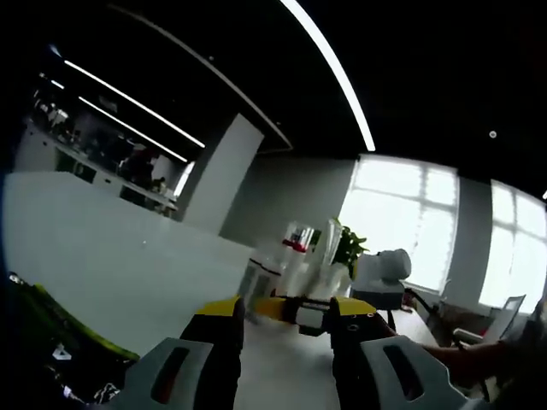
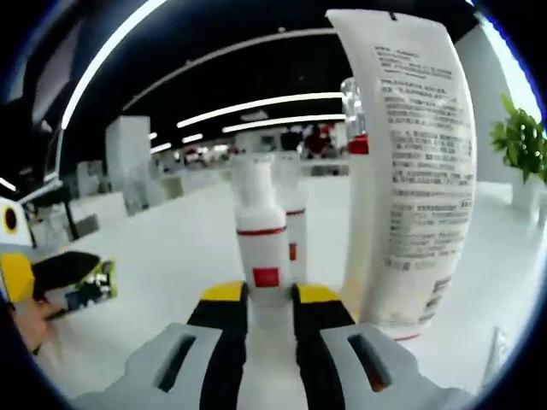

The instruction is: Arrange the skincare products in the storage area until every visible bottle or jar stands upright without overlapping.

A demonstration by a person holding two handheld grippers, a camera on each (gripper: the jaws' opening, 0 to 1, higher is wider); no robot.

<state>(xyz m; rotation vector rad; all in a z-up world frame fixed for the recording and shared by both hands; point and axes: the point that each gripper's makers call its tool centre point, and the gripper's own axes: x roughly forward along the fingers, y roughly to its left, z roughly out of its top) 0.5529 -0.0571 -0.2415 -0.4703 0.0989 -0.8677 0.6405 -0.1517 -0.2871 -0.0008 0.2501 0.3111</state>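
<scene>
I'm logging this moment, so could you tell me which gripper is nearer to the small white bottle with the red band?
The right. The right gripper sits right at the small white bottle, jaws either side of its base. The left gripper is farther back across the table.

white bottle (image 2: 261,248) with red band, yellow-tipped gripper (image 2: 269,295).

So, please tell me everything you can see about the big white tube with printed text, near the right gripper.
In the right gripper view, the big white tube stands upright on the white table, cap end down and flat sealed end up. It looks like smooth, glossy plastic, with many lines of small grey print, too small to read, and a thin red line near its base. It rises just right of the right gripper, apart from its jaws. A white spray bottle stands to its left.
</scene>
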